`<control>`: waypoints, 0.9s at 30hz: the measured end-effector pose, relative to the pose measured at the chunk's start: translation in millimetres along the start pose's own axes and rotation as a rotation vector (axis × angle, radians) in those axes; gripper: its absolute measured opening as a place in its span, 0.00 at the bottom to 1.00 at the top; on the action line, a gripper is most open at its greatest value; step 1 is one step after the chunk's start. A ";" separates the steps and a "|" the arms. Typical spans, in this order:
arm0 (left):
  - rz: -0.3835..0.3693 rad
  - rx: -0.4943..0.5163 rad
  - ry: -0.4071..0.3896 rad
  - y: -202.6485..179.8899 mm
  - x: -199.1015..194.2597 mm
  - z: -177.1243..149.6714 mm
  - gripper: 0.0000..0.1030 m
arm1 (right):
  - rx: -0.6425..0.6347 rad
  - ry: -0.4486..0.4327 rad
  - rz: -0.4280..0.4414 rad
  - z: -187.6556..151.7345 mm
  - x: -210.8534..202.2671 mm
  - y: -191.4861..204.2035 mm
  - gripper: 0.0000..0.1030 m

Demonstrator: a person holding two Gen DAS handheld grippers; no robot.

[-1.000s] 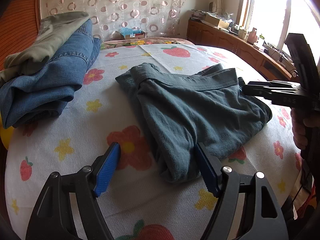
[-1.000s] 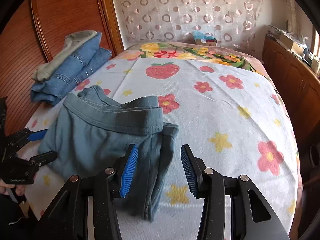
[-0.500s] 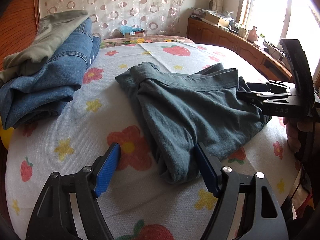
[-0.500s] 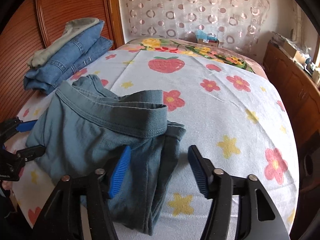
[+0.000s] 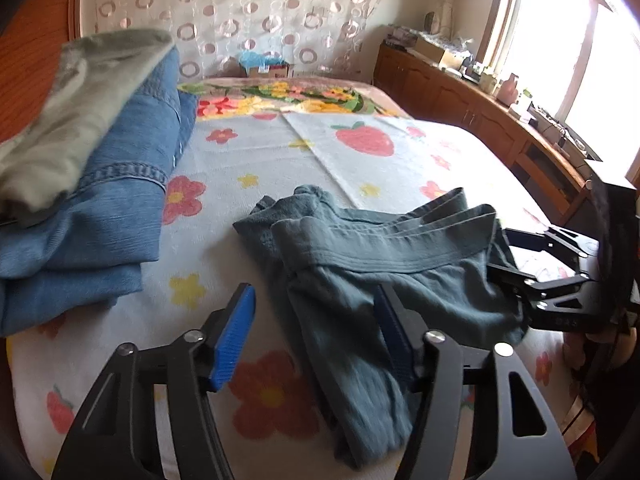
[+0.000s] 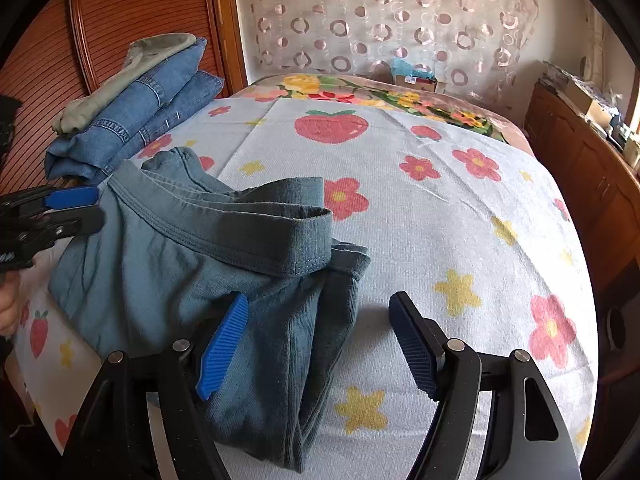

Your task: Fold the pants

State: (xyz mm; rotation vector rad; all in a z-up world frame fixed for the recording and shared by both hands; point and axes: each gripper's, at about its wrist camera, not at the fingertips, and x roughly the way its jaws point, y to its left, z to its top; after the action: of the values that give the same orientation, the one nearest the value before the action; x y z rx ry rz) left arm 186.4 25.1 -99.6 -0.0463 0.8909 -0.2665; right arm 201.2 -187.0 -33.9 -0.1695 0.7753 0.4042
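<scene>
Teal-grey pants (image 5: 360,272) lie folded and rumpled on the flowered bed sheet (image 5: 224,208), waistband toward the far side. My left gripper (image 5: 316,336) hovers low over their near-left fold. Its jaws are closing, with cloth between them, but the left pad stays clear of the fabric. In the right wrist view the pants (image 6: 180,264) fill the left half. My right gripper (image 6: 318,344) straddles their right edge with its jaws opening, the left pad over cloth and the right pad over bare sheet. Each gripper shows in the other's view: the left gripper (image 6: 96,208) and the right gripper (image 5: 500,260).
Folded jeans under an olive garment (image 6: 136,112) are stacked at the bed's far left, beside a wooden slatted panel (image 6: 120,20). A cluttered wooden cabinet (image 5: 480,112) runs along the right wall under a window. A small box (image 5: 264,68) sits past the bed's far end.
The left gripper has moved forward along the pants, closer to the waistband, and its jaws have narrowed. The right gripper's jaws have widened over the pants' edge while it stayed in place.
</scene>
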 end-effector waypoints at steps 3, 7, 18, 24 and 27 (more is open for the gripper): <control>0.000 -0.012 0.021 4.2 11.5 3.1 0.55 | 0.000 0.000 -0.001 -0.1 -0.1 0.0 0.73; -0.002 -0.022 0.037 6.3 19.4 5.4 0.55 | 0.000 0.000 -0.001 -0.1 -0.2 0.1 0.73; -0.029 -0.016 0.021 8.8 23.5 9.2 0.52 | 0.001 0.000 -0.001 -0.4 -0.1 -0.1 0.73; -0.050 -0.020 0.016 7.9 21.1 7.7 0.39 | 0.001 0.000 -0.001 -0.5 -0.1 0.0 0.73; -0.049 -0.020 0.013 6.4 17.9 8.5 0.30 | 0.000 0.000 -0.002 -0.5 -0.2 0.0 0.73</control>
State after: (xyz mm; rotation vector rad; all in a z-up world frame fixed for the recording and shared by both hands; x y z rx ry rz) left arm 205.1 26.3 -108.9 -0.0847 0.9057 -0.3039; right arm 200.7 -187.1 -34.1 -0.1698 0.7756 0.4024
